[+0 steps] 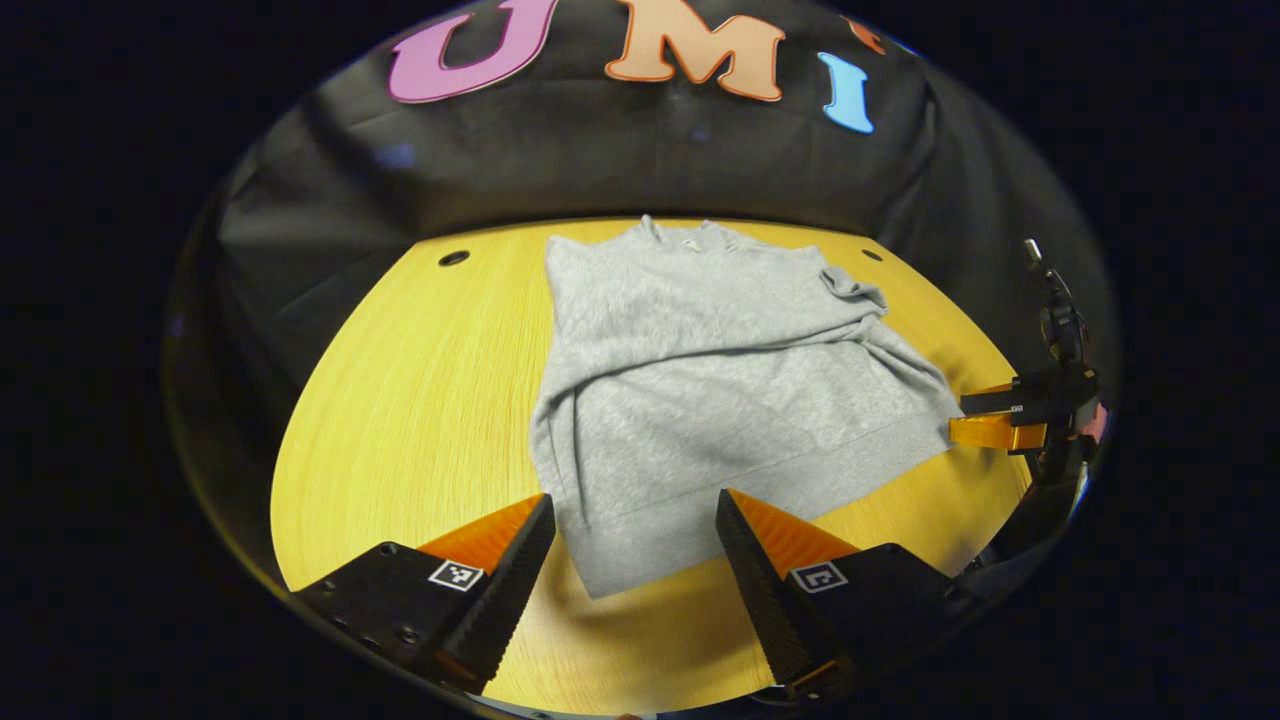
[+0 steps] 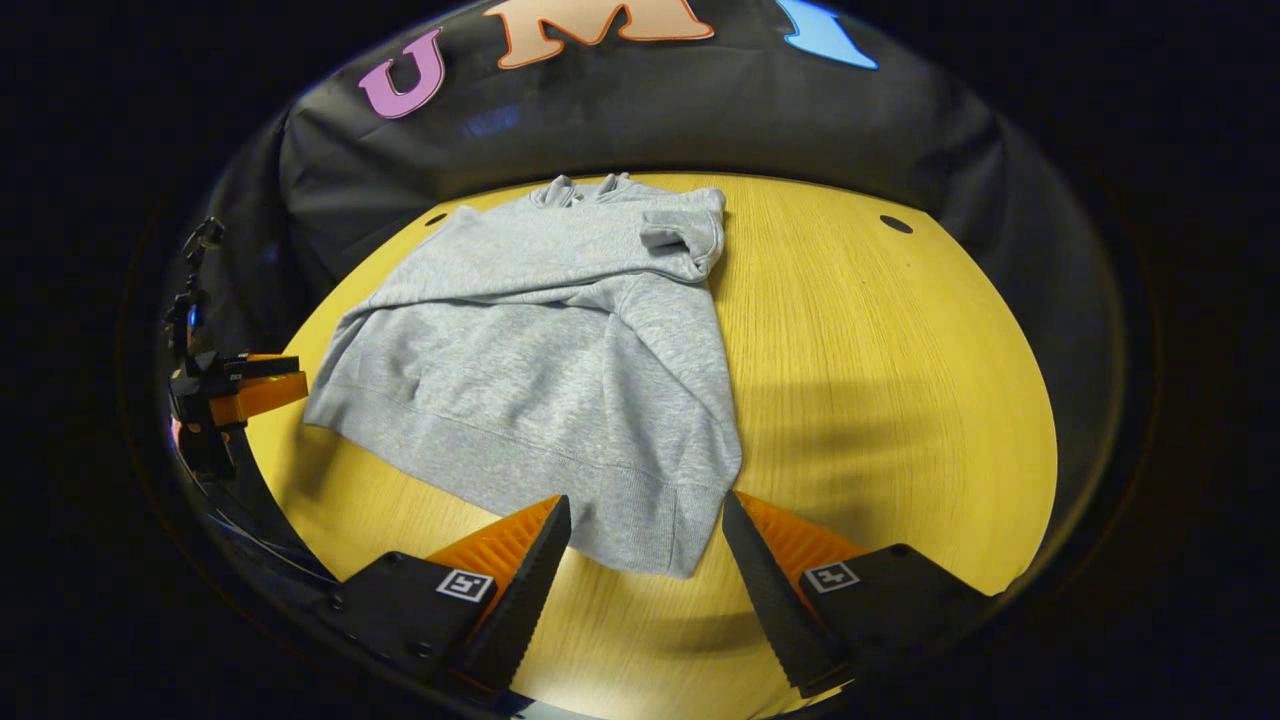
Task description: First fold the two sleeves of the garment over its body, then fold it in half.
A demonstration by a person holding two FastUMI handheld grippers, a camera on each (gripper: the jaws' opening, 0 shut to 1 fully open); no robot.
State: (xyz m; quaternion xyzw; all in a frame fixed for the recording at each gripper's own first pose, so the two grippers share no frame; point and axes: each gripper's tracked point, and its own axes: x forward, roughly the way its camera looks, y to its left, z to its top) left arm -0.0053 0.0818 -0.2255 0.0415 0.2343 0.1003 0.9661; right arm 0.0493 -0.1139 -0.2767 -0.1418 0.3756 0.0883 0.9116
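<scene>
Grey garment [image 1: 700,400] hem corner lies between left hand-held gripper [image 1: 635,545] fingers.

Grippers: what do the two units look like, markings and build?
Both alike: the left gripper and the right gripper each have two wedge-shaped fingers tapering to points, with ridged inner faces, on black bodies. Each finger base carries a small square black-and-white tag.

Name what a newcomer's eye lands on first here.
The grey sweatshirt lying flat on the yellow wooden table, sleeves already folded across its body, collar toward the black cloth wall. Next, the two open grippers at its hem: the left gripper straddling the near left corner, the right gripper straddling the near right corner, neither pinching the fabric yet.
</scene>
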